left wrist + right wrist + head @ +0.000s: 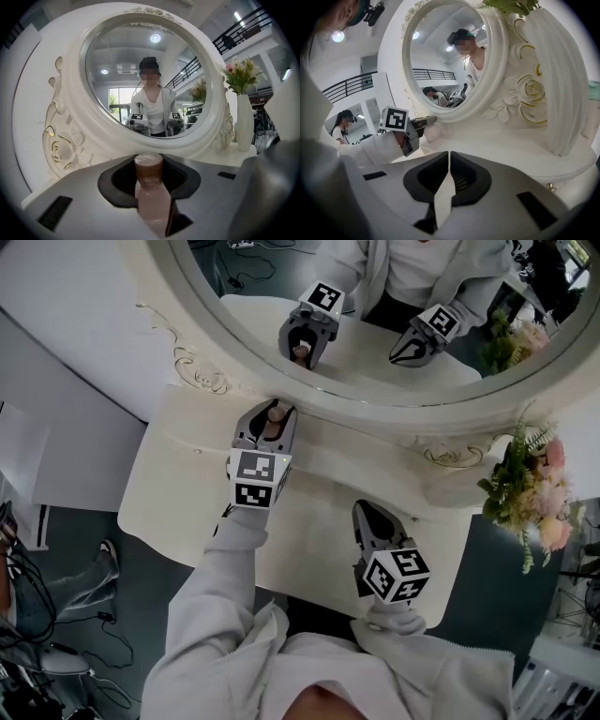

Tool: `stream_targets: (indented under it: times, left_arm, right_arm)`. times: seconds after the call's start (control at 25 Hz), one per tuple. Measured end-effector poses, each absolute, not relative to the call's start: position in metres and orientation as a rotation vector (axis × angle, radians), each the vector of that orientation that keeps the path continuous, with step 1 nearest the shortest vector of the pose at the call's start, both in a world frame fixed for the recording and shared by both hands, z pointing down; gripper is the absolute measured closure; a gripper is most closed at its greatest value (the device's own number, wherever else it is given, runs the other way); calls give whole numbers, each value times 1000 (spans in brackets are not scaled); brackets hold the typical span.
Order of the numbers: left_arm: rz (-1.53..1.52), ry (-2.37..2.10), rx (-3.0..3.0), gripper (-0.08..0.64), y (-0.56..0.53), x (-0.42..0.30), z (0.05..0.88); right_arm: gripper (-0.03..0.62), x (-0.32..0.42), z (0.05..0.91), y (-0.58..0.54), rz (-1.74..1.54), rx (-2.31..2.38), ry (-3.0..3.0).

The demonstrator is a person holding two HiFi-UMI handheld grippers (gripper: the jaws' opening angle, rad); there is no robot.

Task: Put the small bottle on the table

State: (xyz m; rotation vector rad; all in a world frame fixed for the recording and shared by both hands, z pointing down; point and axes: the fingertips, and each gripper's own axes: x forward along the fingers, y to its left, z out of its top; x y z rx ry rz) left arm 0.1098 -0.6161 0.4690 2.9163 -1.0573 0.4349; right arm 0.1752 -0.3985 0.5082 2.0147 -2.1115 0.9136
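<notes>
Left tool (272, 426) grips the bottle (150, 190) over the surface (183, 488) near the mirror (117, 61); setting down and releasing remain. Right tool (449, 174) is closed, empty.

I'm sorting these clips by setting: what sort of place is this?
Likely a staged vanity corner inside a large lab or hall: an ornate white dressing table with a gold-trimmed oval mirror and a white vase of pink flowers, yet a railed walkway behind and black floor cables.
</notes>
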Motion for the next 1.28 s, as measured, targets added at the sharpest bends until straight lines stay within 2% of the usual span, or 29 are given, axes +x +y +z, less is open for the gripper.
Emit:
stream_targets:
  times: [0.64,0.68,0.72,0.76,0.96,1.28]
  left_arm:
    - [444,-1102,2915,420,-617,114,470]
    - [448,-1102,2927,409,-617,115,469]
    - [449,-1107,2945,312,-615,115,467]
    - [447,-1119,2965,264,-614,115,465]
    - [400,-1133,2964,222,-604,109,455]
    - [406,-1069,2920,221,-569,94,449]
  right_arm:
    - [554,169,503,-392,909,1980,-2140]
    - [554,169,502,-391,905,1979,-2142]
    - [554,169,501,-390,902,1977,-2144]
    - [554,169,500,-389,899,1977,-2145]
    - [554,168,496,-379,887,1978,-2149]
    - [554,163,484,-361,855,1992,-2166]
